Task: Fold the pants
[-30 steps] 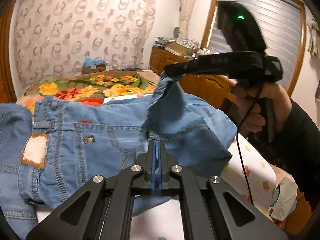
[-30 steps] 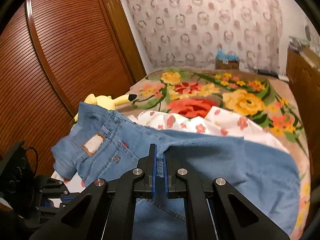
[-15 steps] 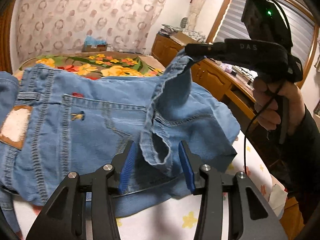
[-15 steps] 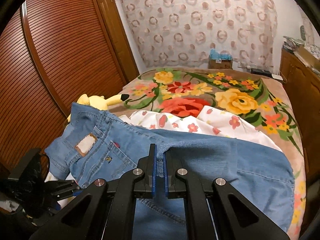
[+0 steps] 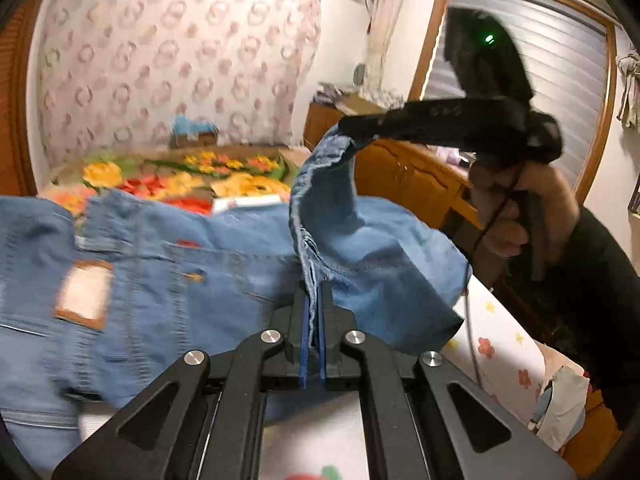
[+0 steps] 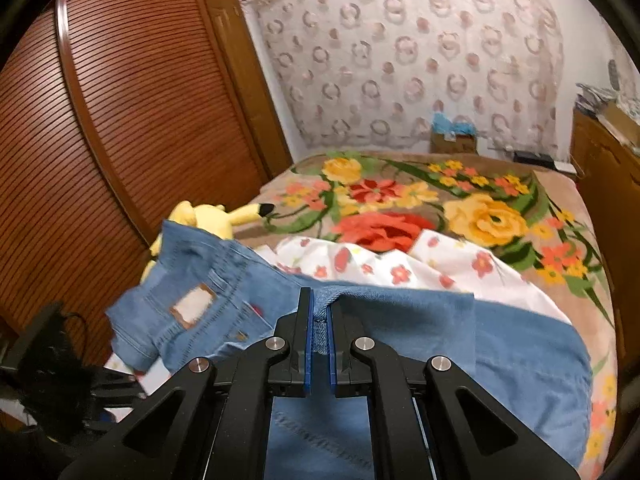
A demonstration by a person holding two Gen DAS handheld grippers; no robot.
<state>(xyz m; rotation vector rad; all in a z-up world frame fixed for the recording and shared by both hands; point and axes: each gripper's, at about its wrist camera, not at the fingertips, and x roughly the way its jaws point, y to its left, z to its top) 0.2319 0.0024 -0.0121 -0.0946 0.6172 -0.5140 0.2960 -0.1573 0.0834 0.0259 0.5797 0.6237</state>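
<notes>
Two hand-held grippers are on the jeans (image 5: 224, 280) now. The change is on my left side: half a second ago the left hand-held gripper (image 5: 315, 300) stood open around a hanging fold of the hem, and now its jaws are closed on this fold, the blue pads pressing the denim between them. The right hand-held gripper (image 6: 319, 320) is closed on the hem edge as before and has not let go. I judge that I only took a new grip with the left, so both corners of the leg end are held again and I can carry them toward the waistband to make the fold.

The jeans lie on the white flowered sheet (image 6: 400, 268) at the foot of the bed (image 6: 480, 216), the waist part with its leather patch (image 5: 84, 294) flat, the leg end lifted.

The left view shows the right hand-held gripper from the side, high above the bed, with the person's hand (image 5: 520, 208) on its handle. The right view shows the yellow plush toy (image 6: 208, 216) behind the waistband, and the wardrobe door (image 6: 120, 140).
</notes>
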